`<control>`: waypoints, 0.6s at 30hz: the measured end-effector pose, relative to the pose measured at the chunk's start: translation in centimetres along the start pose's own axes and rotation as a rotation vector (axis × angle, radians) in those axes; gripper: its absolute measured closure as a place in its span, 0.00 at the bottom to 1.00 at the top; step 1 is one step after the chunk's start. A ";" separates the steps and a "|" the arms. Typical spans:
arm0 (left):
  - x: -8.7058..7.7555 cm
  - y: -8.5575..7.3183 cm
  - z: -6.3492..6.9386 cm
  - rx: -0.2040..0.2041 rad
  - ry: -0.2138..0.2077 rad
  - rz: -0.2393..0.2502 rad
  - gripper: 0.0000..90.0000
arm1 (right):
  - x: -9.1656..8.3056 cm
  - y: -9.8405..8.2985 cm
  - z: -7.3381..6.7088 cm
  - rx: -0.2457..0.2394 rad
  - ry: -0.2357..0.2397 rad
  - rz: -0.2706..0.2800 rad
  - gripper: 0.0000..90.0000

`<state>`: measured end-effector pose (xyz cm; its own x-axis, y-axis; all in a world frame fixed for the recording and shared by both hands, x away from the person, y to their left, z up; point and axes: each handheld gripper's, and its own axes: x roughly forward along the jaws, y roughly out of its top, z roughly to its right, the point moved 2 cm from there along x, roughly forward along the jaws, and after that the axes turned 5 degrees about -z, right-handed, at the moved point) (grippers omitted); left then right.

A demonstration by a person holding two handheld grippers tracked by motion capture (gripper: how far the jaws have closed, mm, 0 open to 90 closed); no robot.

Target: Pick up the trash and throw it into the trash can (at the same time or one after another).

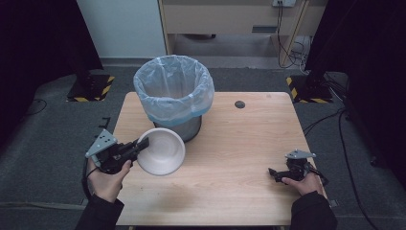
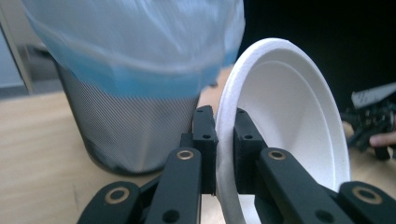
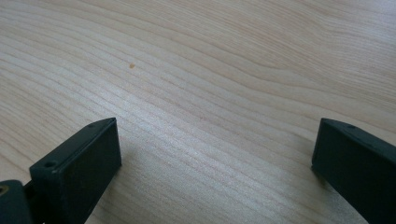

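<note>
While left tongs (image 2: 225, 140) pinching bowl (image 2: 289, 116) rim, right tongs (image 3: 210, 163) agape.

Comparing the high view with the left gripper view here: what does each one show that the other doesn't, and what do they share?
High view alone: the whole table, the person's left hand, and the open top of the bin's plastic liner.

Left gripper view alone: the left claw seen close up, one jaw on each face of the white bowl's rim, shut on it.

Both: the bowl, the mesh bin beside it, and the right claw resting farther off on the table.
</note>
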<state>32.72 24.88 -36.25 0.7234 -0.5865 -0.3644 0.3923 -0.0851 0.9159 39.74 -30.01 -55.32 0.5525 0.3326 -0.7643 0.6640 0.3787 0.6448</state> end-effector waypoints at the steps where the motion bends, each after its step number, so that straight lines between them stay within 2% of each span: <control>1: -0.3 0.3 -0.1 0.000 0.003 0.010 0.92 | 0.0 0.0 0.0 0.000 0.000 0.000 0.02; 9: -1.8 2.6 -0.8 0.002 0.029 0.075 0.92 | 0.0 0.0 0.0 0.000 0.000 0.000 0.02; 18: -2.1 5.5 -1.1 0.011 0.049 0.130 0.92 | 0.0 0.0 0.0 0.000 0.000 0.000 0.02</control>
<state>33.98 26.52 -30.63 0.7948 -0.5527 -0.2504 0.2876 -0.0203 0.9575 39.74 -30.00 -55.33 0.5526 0.3326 -0.7642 0.6638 0.3788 0.6449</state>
